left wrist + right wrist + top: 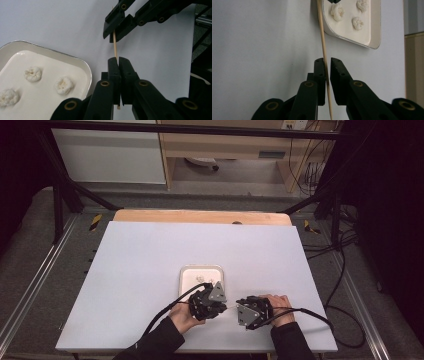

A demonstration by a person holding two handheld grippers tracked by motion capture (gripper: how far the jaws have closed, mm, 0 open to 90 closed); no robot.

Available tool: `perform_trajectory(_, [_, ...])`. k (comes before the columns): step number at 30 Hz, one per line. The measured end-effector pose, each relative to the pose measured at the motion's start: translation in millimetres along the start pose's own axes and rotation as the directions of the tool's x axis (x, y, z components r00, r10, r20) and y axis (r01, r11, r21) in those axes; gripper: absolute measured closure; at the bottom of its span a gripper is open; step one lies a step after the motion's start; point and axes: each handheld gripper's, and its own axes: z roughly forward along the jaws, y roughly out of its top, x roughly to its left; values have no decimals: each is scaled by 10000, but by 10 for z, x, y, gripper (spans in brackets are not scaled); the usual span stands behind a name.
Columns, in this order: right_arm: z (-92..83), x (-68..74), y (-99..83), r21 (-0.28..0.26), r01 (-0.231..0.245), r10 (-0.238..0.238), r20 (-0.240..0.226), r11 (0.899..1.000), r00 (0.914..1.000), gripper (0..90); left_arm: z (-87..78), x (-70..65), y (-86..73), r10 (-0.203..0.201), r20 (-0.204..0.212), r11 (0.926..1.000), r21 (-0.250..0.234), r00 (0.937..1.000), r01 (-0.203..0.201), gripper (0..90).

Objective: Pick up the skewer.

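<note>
A thin wooden skewer (115,47) runs level between my two grippers just above the white table. My left gripper (118,60) is shut on one end of it. The skewer (322,32) also passes between the jaws of my right gripper (327,61), lying against one pad with a narrow gap at the other. In the high view both grippers, left (224,305) and right (237,310), face each other near the table's front edge. Just behind them sits a small white tray (186,272) with three white puffy pieces (64,85).
The white tabletop (150,250) stretches wide to the left and back. A wooden strip (200,216) edges its far side. Black cables (315,315) trail from the grippers, and a dark frame and rails surround the table.
</note>
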Motion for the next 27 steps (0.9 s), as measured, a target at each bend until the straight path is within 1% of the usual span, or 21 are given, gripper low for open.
perform_trajectory(1, [-6,6,0,34,-47,47,-35,10000,10000,848,1,-1,0,-9,-7,10000,5,10000,9,885])
perform_trajectory(6, [-15,8,-3,91,253,-252,-69,9996,9997,871,3,9,0,-39,-37,10000,-25,10000,39,884])
perform_trajectory(11, [-17,17,8,173,575,-573,-83,9982,9983,885,-1,35,0,-130,47,9999,-8,9999,130,882])
perform_trajectory(15, [-22,18,24,261,671,-670,-62,9974,9977,888,2,56,3,-216,83,9997,84,9997,216,874])
perform_trajectory(16, [-23,18,30,314,701,-699,-72,9970,9975,888,6,66,8,-214,103,9995,238,9997,212,870])
perform_trajectory(18, [-16,14,43,412,911,-908,-94,9950,9958,888,14,78,19,-190,73,9985,508,9998,186,840])
perform_trajectory(20, [-11,22,52,547,922,-917,-110,9942,9957,888,25,88,36,-211,84,9966,805,9997,203,818])
perform_trajectory(21, [-9,20,58,587,999,-993,-131,9933,9950,888,34,91,46,-209,197,9951,974,9996,189,812])
perform_trajectory(22, [-8,23,61,664,998,-992,-131,9928,9950,888,37,95,59,-193,114,9929,1174,9997,179,809])
perform_trajectory(23, [-3,22,66,660,1027,-1019,-142,9925,9947,888,48,96,70,-179,229,9904,1375,9996,146,809])
perform_trajectory(25, [1,19,75,797,1177,-1169,-143,9898,9930,888,74,93,88,-148,304,9850,1724,9994,94,809])
perform_trajectory(27, [4,19,85,842,1203,-1195,-138,9892,9927,888,102,87,103,-39,226,9777,2098,9997,-9,809])
